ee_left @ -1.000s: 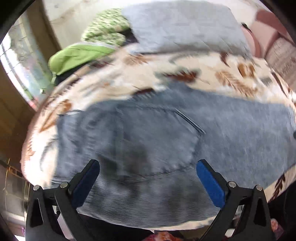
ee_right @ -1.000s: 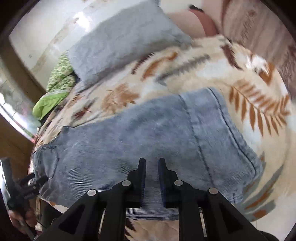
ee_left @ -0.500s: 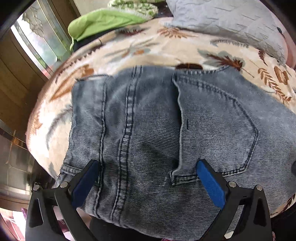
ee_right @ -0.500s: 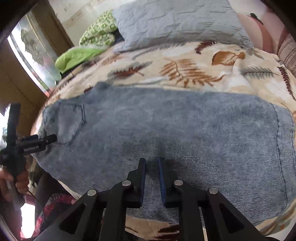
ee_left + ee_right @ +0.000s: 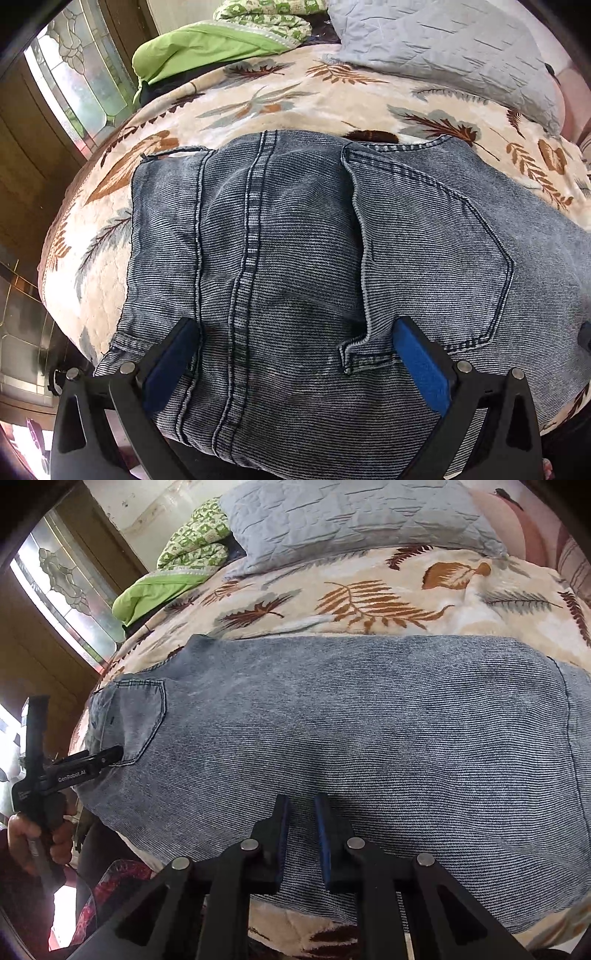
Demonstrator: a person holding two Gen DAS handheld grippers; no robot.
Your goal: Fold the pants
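Reading "GenRobot.AI" in white along its black body, the left gripper [image 5: 110,755] sits at the pocket end of the pants [image 5: 332,731], held by a hand [image 5: 26,842] low at the left edge. Its blue pads stand wide apart over the seat seams, with no fabric pinched between them. The right gripper [image 5: 301,812] angles down over the leg, pads nearly together, gripping nothing. Grey-blue ribbed denim lies flat across the leaf-patterned bed [image 5: 369,598].

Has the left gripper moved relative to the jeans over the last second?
Yes. In the left wrist view, the left gripper has moved toward the waistband end of the jeans; the back pocket now sits by its right finger, and the grey pillow looks farther off.
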